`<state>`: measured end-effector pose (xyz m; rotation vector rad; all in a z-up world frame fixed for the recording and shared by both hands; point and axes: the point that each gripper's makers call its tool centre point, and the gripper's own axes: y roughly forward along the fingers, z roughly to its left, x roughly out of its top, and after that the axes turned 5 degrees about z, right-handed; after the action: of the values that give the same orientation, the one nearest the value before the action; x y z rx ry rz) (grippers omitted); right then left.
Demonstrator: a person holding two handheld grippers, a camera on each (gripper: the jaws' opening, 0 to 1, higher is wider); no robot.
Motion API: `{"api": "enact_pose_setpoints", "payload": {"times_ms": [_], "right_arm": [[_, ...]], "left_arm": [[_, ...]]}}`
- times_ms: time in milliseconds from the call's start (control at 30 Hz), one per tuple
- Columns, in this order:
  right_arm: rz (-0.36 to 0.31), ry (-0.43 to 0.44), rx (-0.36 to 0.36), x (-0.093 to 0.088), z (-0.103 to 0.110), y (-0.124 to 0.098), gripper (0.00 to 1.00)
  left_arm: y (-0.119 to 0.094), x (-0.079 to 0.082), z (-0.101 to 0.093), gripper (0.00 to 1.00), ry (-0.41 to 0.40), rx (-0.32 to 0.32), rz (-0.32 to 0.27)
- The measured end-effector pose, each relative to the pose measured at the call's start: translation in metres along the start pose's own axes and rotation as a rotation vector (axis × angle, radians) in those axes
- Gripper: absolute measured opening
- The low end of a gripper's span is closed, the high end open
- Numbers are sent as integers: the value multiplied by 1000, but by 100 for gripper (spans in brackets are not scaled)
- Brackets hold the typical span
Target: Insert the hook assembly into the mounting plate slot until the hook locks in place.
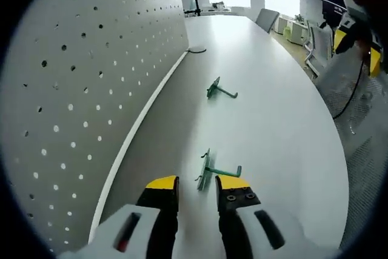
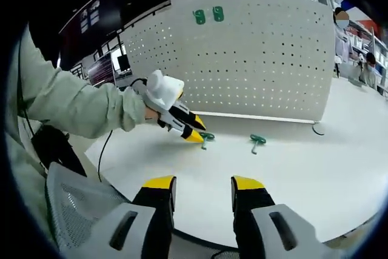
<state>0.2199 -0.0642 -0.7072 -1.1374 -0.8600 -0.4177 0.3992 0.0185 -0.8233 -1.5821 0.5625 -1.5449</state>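
Note:
Two green hook assemblies lie on the white table (image 1: 273, 89). The near hook (image 1: 212, 171) rests just ahead of my left gripper (image 1: 197, 187), whose jaws stand open on either side of its base plate without holding it. The far hook (image 1: 219, 90) lies further along the table. In the right gripper view, the left gripper (image 2: 193, 134) reaches down to the near hook (image 2: 206, 137), with the far hook (image 2: 257, 142) to its right. The white pegboard (image 2: 273, 59) stands upright behind them. My right gripper (image 2: 197, 187) is open, empty and well back from the hooks.
Two more green hooks (image 2: 208, 15) hang near the pegboard's top edge. A person's sleeve (image 2: 79, 104) carries the left gripper. A black cable (image 2: 316, 130) lies at the pegboard's foot. A mesh chair (image 2: 79, 207) stands at the table edge. The right gripper (image 1: 359, 50) hovers off the table's far side.

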Motion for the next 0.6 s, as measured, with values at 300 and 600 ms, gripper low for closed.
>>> {"api": "enact_pose_setpoints", "payload": {"times_ms": [300,600], "right_arm": [[-2,-2,-4,0,-1,1,35],[-5,0,-5,0,-1,1,34]], "left_arm": [[5,0,2,21,-19,-14,-5],[5,0,-3,15,-24,-19,-6]]}}
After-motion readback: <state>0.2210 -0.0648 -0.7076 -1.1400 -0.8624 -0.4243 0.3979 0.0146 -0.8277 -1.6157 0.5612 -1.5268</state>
